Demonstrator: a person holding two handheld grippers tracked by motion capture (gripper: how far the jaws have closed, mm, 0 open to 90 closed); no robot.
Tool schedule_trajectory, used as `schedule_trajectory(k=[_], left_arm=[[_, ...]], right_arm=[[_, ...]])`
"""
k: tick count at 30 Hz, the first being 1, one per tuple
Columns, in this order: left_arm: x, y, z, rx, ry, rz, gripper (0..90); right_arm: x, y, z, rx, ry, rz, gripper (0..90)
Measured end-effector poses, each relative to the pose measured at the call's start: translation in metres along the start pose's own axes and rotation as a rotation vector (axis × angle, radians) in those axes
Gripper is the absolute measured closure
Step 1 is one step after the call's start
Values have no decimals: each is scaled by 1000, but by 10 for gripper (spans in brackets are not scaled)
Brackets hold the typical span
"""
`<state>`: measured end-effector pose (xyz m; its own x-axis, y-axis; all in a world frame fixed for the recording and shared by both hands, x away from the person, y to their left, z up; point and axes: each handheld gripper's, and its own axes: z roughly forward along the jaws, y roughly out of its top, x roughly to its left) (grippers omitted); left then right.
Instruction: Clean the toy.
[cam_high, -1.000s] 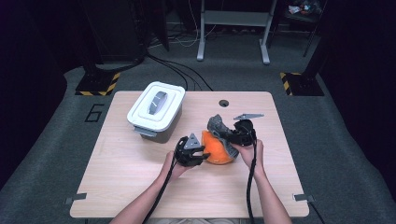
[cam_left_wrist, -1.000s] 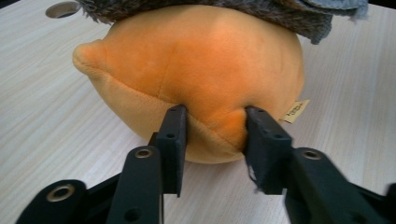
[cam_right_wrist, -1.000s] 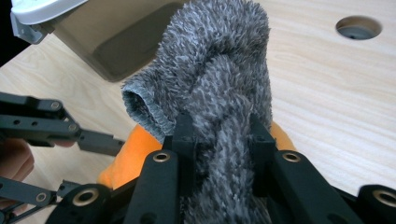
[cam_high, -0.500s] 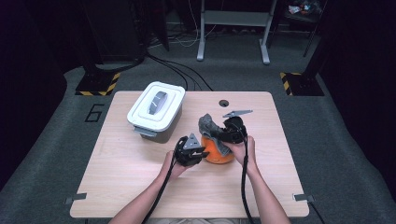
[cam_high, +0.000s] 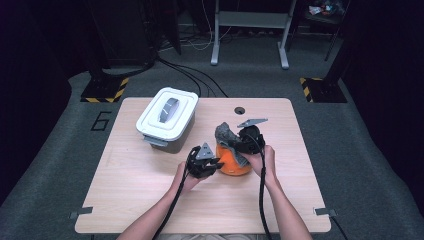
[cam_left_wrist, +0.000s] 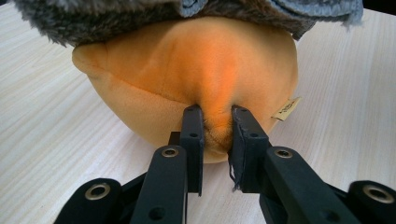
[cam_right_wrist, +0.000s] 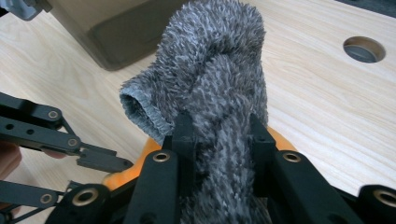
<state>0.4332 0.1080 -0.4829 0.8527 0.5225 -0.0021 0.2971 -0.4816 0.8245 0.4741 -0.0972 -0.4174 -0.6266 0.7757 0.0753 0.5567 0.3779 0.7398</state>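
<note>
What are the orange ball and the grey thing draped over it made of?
The orange ball looks like soft plush: short velvety nap, a sewn seam and tag, and it puckers between the left tongs. The grey thing looks like fluffy fleece fabric, shaggy-piled with a stitched hem, bunched in the right tongs.

Light wood table (cam_high: 150, 200), round cable hole (cam_high: 239, 110) near far edge. White-lidded grey storage box (cam_high: 167, 117) sits toward far left corner. Orange plush ball (cam_high: 231, 162) rests near table centre, slightly toward near edge, right of the box, apart from it.
</note>
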Motion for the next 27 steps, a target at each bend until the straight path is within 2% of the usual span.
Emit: schedule_trajectory(k=[3,5,19,27], left_arm=[[0,0,0,-2,-2,-2,764],[0,0,0,-3,-1,-2,763],[0,0,0,-2,-4,-5,762],[0,0,0,-4,-3,2,762]], right_arm=[[-4,-1,-2,-1,-6,1,708],[-4,-2,-3,4,-9,18,707],[-33,-20,-17,-10,-69,72,706],[-50,-32,-21,-12,-87,134,707]])
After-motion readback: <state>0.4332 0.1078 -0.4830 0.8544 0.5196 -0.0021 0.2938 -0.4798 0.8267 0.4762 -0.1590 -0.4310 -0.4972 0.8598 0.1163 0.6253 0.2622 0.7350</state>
